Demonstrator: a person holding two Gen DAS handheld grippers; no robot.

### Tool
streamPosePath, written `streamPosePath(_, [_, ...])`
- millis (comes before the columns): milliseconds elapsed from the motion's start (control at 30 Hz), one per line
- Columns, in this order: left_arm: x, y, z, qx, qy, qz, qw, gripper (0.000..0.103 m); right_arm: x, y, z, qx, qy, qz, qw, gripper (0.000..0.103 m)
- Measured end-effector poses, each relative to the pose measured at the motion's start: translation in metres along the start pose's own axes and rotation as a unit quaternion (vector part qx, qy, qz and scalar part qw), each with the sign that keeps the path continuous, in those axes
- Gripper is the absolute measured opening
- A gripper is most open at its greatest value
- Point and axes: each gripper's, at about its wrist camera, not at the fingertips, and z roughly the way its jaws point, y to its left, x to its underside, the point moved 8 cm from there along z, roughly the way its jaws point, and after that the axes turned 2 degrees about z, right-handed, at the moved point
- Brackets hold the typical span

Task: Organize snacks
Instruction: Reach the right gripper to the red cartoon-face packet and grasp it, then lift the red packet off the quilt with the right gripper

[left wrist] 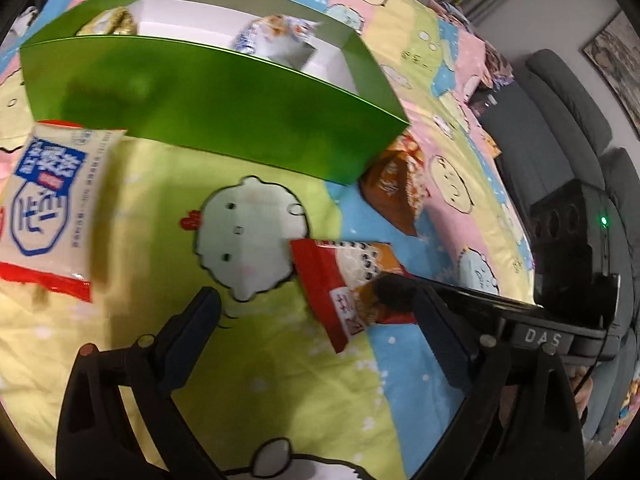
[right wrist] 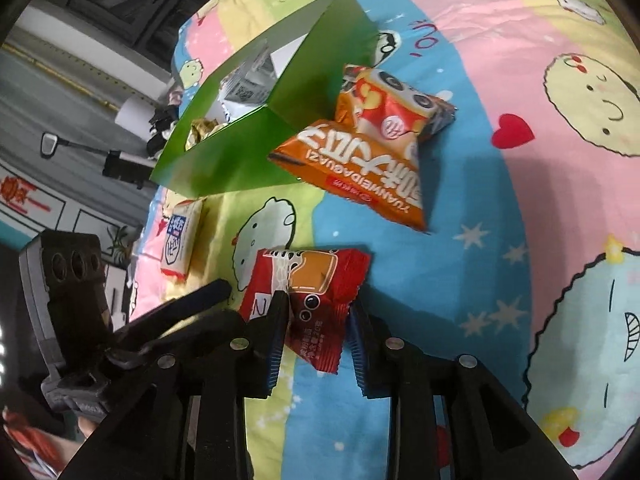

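Observation:
A red snack packet (right wrist: pixel 312 276) lies on the cartoon bedspread (right wrist: pixel 500 200), bunched between the tips of my right gripper (right wrist: pixel 318 306), whose pads touch it on both sides. In the left wrist view the same red packet (left wrist: pixel 332 292) shows with a right gripper finger (left wrist: pixel 400 292) resting on it. My left gripper (left wrist: pixel 316 304) hovers open and empty just left of it. A green box (left wrist: pixel 200 120) stands beyond, holding a gold-wrapped snack (left wrist: pixel 116 20) and a pale packet (left wrist: pixel 276 36). A white and blue packet (left wrist: pixel 44 208) lies at the left.
An orange packet (right wrist: pixel 360 176) and a panda-print packet (right wrist: pixel 392 108) lean against the green box (right wrist: pixel 224 160) at its corner. The white and blue packet (right wrist: pixel 180 240) lies by the bed's edge. A grey sofa (left wrist: pixel 552 128) stands past the bedspread's right side.

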Motion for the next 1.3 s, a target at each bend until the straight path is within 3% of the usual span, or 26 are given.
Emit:
streamPosePath(167, [0.001, -0.007, 0.002, 0.019, 0.003, -0.001, 0.9998, 0.084, -0.003, -0.006, -0.004, 0.006, -0.003, 0.002, 1.000, 0.030])
streamPosePath(267, [0.002, -0.010, 0.003, 0.040, 0.006, -0.009, 0.9991, 0.077, -0.003, -0.012, -0.004, -0.012, 0.000, 0.014, 1.000, 0.029])
streamPosePath(367, [0.003, -0.017, 0.004, 0.072, 0.015, -0.026, 0.9969, 0.064, -0.004, -0.015, -0.002, -0.037, 0.006, 0.033, 0.999, 0.029])
streamPosePath(433, [0.005, -0.019, 0.004, 0.075, 0.017, -0.029, 0.9967, 0.062, -0.005, -0.016, -0.002, -0.045, 0.007, 0.036, 0.998, 0.029])
streamPosePath(500, [0.008, -0.023, 0.005, 0.094, 0.024, -0.038, 0.9946, 0.047, -0.005, -0.015, -0.001, -0.040, 0.004, 0.025, 0.999, 0.027])
streamPosePath(567, [0.007, -0.024, 0.003, 0.089, 0.023, -0.034, 0.9952, 0.043, -0.004, -0.013, 0.000, -0.039, 0.001, 0.015, 0.999, 0.026])
streamPosePath(633, [0.011, -0.021, 0.008, 0.062, 0.035, -0.030, 0.9970, 0.021, -0.004, -0.012, -0.001, -0.040, -0.003, 0.008, 0.999, 0.026])
streamPosePath(833, [0.016, -0.018, 0.007, 0.045, 0.033, -0.040, 0.9976, 0.021, 0.002, 0.000, -0.001, 0.024, -0.031, -0.068, 0.997, 0.026])
streamPosePath(1300, [0.011, -0.021, -0.021, 0.021, -0.011, -0.023, 0.9994, 0.021, 0.011, 0.035, -0.018, 0.028, -0.067, -0.113, 0.991, 0.025])
